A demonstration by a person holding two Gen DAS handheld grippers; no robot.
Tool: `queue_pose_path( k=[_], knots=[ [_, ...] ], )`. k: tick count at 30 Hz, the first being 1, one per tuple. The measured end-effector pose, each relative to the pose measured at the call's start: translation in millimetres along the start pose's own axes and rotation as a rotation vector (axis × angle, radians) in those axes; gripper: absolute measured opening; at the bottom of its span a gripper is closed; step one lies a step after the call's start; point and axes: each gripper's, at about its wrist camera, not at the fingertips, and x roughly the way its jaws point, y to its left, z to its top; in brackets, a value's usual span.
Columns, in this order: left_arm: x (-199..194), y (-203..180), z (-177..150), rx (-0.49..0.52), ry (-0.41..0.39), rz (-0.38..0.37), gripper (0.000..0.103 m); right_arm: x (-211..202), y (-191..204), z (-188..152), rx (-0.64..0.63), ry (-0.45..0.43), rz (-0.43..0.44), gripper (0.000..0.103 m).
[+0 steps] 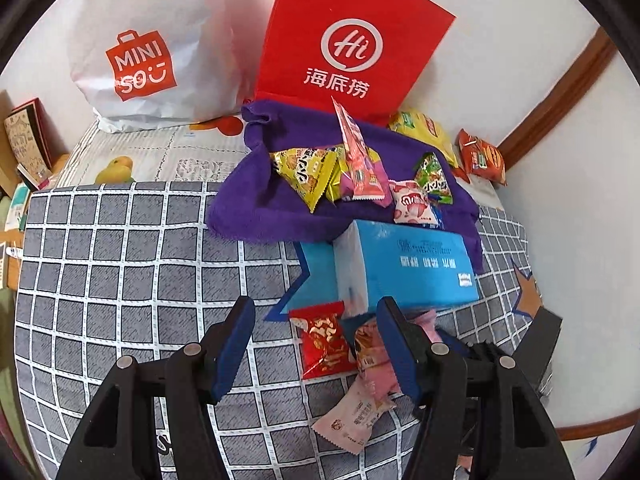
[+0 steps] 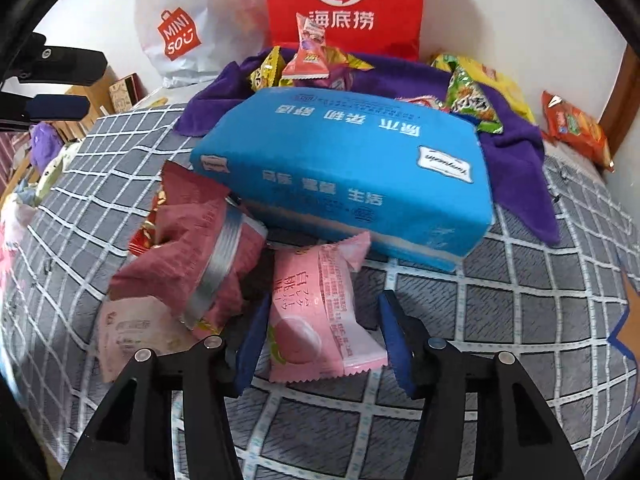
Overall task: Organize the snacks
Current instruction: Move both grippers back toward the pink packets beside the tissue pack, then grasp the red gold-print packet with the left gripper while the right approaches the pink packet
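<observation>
Right tongs (image 2: 324,340) are spread around a pink snack packet (image 2: 316,320) lying on the checked bedsheet (image 2: 520,300), not squeezing it. Left tongs (image 1: 316,344) are spread too, empty, over a red packet (image 1: 324,344) beside the blue tissue pack (image 1: 404,268).

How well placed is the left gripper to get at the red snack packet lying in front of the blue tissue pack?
Probably yes. The left gripper stands open with the red snack packet between its jaws, nothing covering it; the blue tissue pack sits just beyond it.
</observation>
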Motion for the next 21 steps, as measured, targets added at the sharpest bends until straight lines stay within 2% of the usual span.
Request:
queue_pose_path(
  k=[4,10,17,21],
  knots=[
    [11.8,3.1,-11.3,0.006,0.005,0.031,0.061,-11.5,-16.5,-8.4,0.033,-0.029,-0.035,0.053],
    [50.8,12.4,-31.1,-0.020,0.065,0.046,0.061,-24.5,-52.3,-20.9,0.094,-0.087,-0.124,0.053],
    [84.7,9.0,-40.0,-0.048,0.099,0.007,0.059,-15.3,-68.7,-28.7,0.168,-0.094,-0.098,0.053],
    [93.0,-3.7,-39.0,-0.029,0.060,0.026,0.059,-12.1,-68.5,-26.5,0.171,-0.081,-0.106,0.053]
  ],
)
